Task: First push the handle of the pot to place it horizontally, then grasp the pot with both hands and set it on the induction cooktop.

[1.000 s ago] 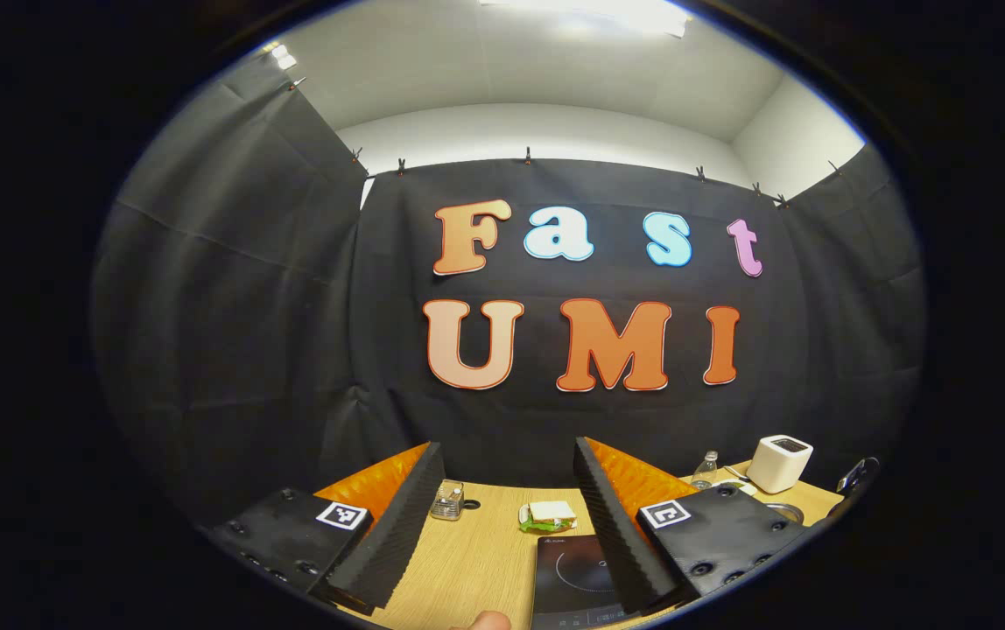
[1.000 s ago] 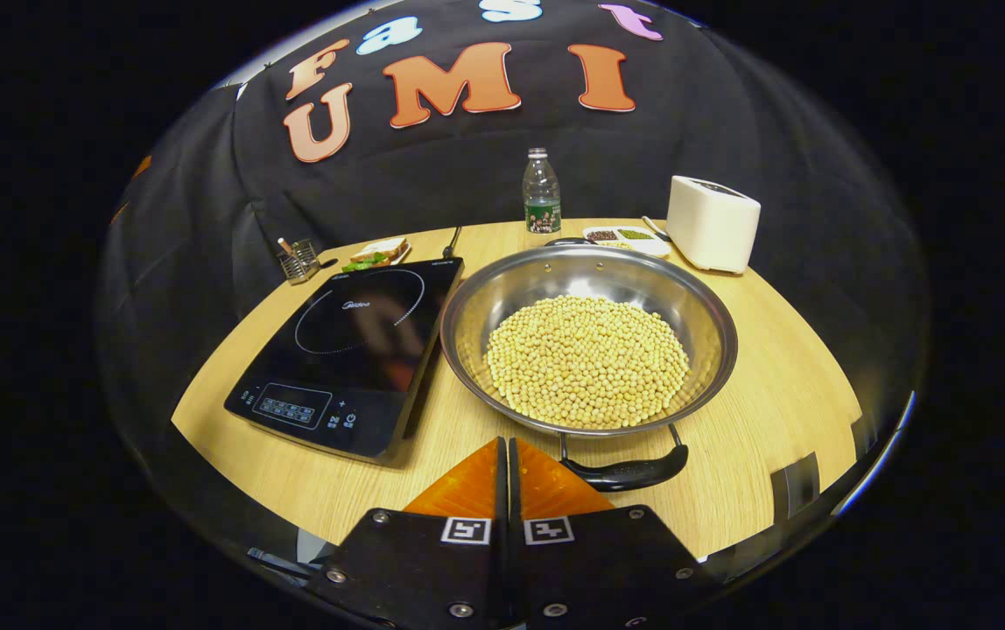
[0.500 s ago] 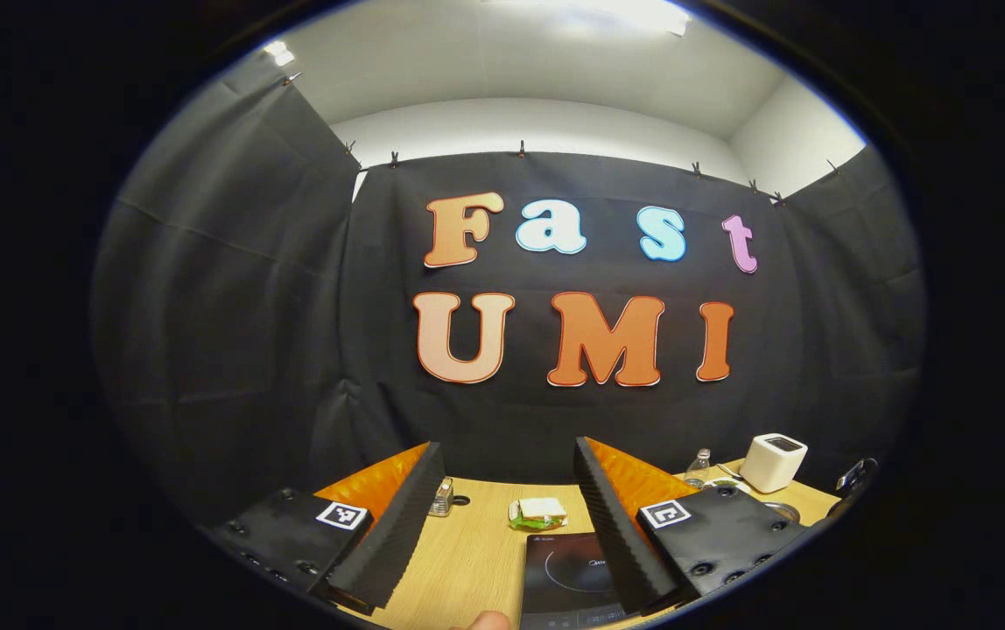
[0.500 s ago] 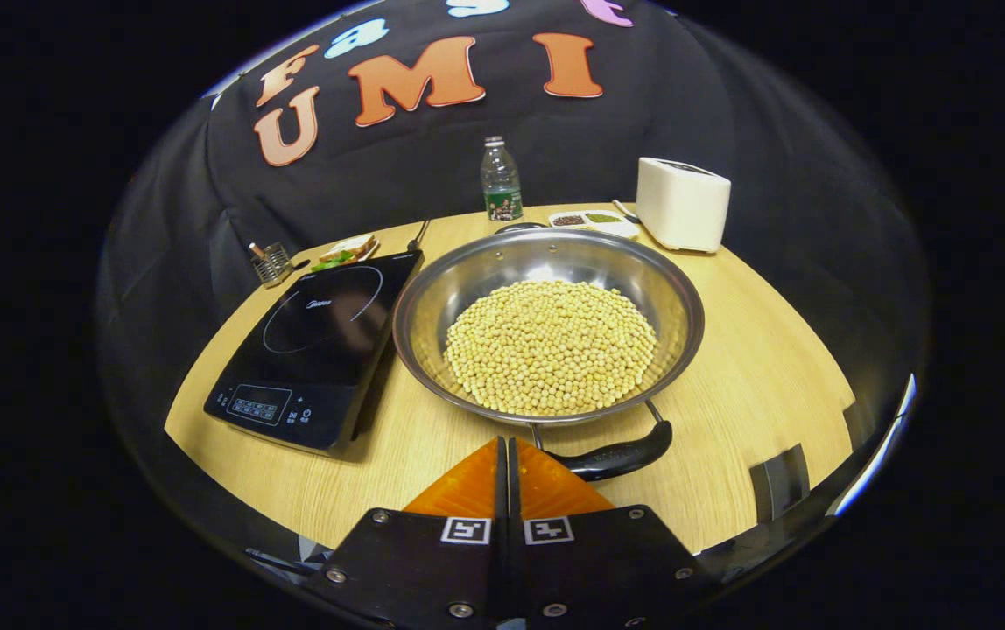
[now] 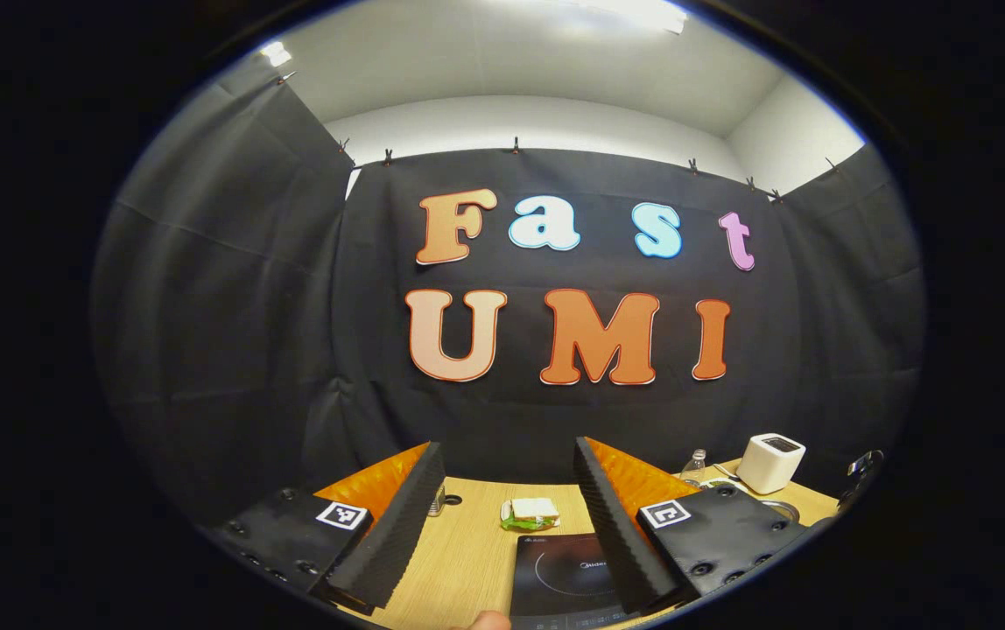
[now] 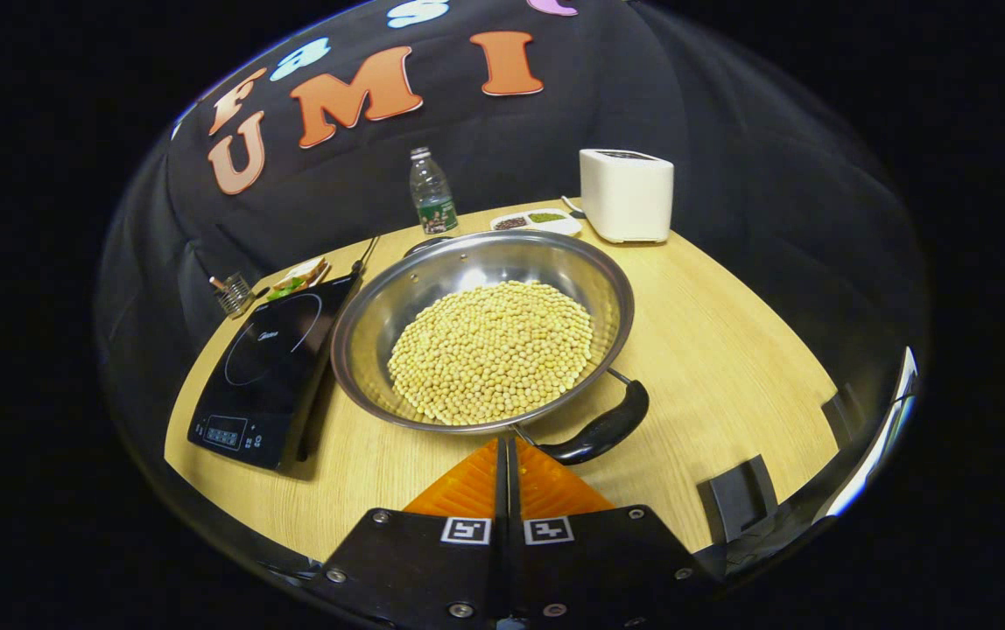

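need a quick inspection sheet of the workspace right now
surface: wooden table, round edge
job's things: pot full of beans, off the cooktop beside it; near handle angled
clutter: bottle, toaster, sandwich, divided dish, small rack
grippers: left gripper open, above the table; right gripper shut, empty, next to the handle
cables: nothing seen
surroundings: black cloth walls
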### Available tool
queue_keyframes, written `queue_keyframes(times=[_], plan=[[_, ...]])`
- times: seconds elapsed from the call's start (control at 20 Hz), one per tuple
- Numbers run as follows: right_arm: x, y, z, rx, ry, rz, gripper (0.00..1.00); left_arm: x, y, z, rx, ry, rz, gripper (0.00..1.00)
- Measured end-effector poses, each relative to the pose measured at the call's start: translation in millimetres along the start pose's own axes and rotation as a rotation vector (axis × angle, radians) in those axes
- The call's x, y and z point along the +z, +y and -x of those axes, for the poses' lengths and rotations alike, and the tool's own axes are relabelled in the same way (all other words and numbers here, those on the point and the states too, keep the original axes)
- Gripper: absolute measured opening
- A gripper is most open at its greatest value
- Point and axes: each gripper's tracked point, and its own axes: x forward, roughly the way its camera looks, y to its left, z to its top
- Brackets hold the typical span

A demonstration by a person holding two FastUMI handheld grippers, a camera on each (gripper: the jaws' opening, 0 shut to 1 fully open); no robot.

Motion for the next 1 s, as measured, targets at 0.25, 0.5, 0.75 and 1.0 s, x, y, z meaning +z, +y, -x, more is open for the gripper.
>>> queue_keyframes(times=[0.25, 0.5, 0.75, 1.0], plan=[[11.7, -23.3, -9.7, -0.044, -0.002, -0.034, 0.0, -2.5, -4.3, -8.4, 0.001, 0.008, -0.007, 0.98], [26.8, -43.5, -20.9, -0.08, -0.002, -0.053, 0.0, -5.3, -8.8, -15.6, 0.0, 0.012, -0.016, 0.98], [43.3, -61.6, -35.1, -0.114, -0.007, -0.083, 0.0, -11.8, -16.0, -24.1, -0.005, 0.025, -0.017, 0.96], [61.6, -79.3, -48.2, -0.153, -0.023, -0.097, 0.0, -11.5, -22.0, -28.8, -0.004, 0.016, -0.019, 0.98]])
